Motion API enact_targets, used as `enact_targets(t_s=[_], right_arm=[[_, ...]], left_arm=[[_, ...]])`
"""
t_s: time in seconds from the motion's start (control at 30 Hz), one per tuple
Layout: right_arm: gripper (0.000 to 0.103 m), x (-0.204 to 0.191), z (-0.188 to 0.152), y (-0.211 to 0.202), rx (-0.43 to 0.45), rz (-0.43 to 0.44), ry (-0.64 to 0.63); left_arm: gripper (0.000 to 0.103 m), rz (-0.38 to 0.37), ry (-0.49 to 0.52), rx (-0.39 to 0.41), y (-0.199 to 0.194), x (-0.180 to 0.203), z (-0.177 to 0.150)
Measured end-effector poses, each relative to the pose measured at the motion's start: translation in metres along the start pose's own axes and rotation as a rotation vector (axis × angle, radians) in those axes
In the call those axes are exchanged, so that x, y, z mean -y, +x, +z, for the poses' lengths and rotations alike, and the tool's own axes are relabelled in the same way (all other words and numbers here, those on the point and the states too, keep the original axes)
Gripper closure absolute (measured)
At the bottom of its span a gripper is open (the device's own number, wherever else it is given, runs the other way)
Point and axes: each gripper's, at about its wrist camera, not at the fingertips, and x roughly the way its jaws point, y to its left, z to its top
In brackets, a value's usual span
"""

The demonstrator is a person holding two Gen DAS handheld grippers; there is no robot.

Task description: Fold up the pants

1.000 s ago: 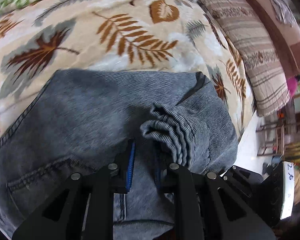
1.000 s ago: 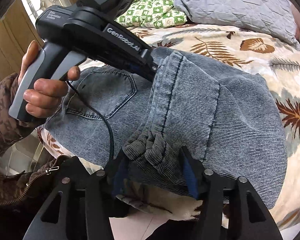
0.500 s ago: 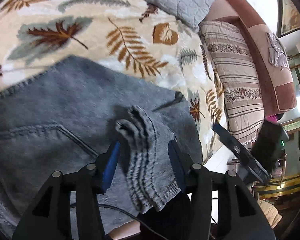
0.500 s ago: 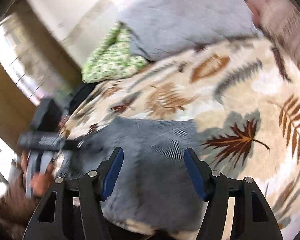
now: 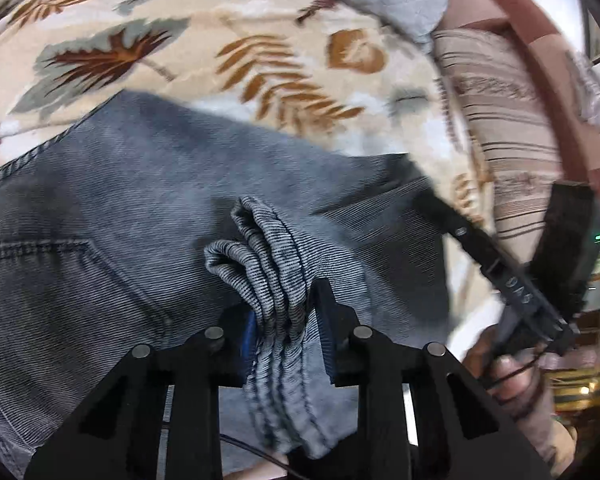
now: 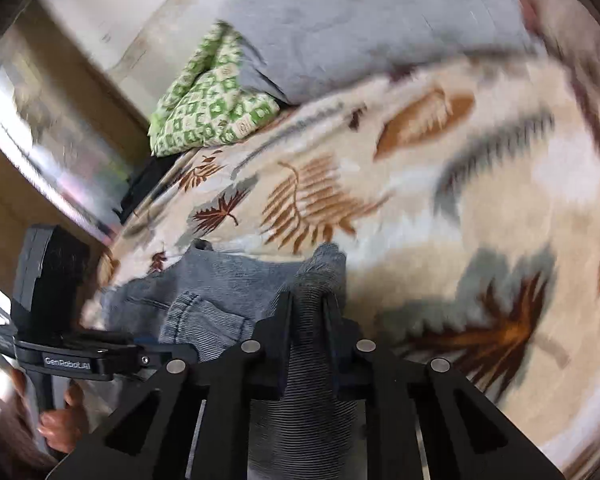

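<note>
the jeans (image 5: 140, 216) lie half folded on the leaf-print blanket (image 5: 204, 52); we judge the denim heavy and limp, best held at bunched edges. our left gripper (image 5: 286, 320) and right gripper (image 6: 306, 312) each pinch a gathered fold.

Ahead of the jaws in both wrist views lay a cream bedspread (image 5: 228, 32) printed with brown and grey-green leaves and ferns. Beyond it, farther from the jaws, a grey quilted cover (image 6: 360, 20) was heaped at the far end of the bed, with a green-and-white patterned cushion (image 6: 208, 108) beside it on its left. Up and to the right of the left jaws stood a beige striped cushion (image 5: 504, 120) against a brown and pink upholstered headboard (image 5: 540, 40). Up and to the left of the right jaws ran a pale wall (image 6: 116, 4), and below it bright, blurred window glass (image 6: 40, 128) set in brown wood let in daylight.
</note>
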Motion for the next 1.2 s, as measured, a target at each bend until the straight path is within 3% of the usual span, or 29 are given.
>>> enact_targets(t_s=[0.1, 0.23, 0.37, 0.53, 0.7, 0.8, 0.9, 0.97, 1.07, 1.2], right_arm=[[0.089, 0.003, -0.004, 0.016, -0.046, -0.102, -0.077], [0.088, 0.02, -0.014, 0.027, -0.054, -0.126, -0.062], [0.084, 0.031, -0.02, 0.04, -0.062, -0.13, -0.047], [0.077, 0.033, -0.011, 0.026, -0.076, -0.079, 0.012], [0.059, 0.045, -0.029, -0.013, -0.076, 0.098, 0.157], [0.059, 0.049, -0.051, -0.013, -0.108, 0.138, 0.212], [0.063, 0.048, -0.064, -0.005, -0.11, 0.157, 0.242], [0.079, 0.039, -0.062, -0.01, -0.089, 0.153, 0.207], [0.08, 0.004, -0.058, -0.032, -0.048, 0.077, -0.004], [0.08, -0.005, -0.072, -0.023, -0.107, -0.078, -0.153]], left_arm=[[0.079, 0.024, -0.007, -0.003, 0.01, -0.004, -0.003], [0.077, 0.045, 0.031, 0.019, 0.013, -0.003, -0.006], [0.077, 0.013, 0.019, 0.019, 0.015, -0.009, -0.002], [0.077, 0.02, 0.007, 0.003, 0.0, -0.005, -0.007], [0.066, -0.033, -0.005, -0.012, -0.016, -0.001, -0.042], [0.064, -0.037, -0.017, -0.045, -0.006, 0.002, -0.057], [0.064, 0.035, 0.015, -0.064, 0.003, 0.011, -0.064], [0.064, 0.039, 0.016, -0.064, -0.001, 0.015, -0.066], [0.064, 0.054, 0.026, -0.06, -0.001, 0.017, -0.073], [0.063, 0.075, 0.042, -0.045, 0.004, 0.017, -0.081]])
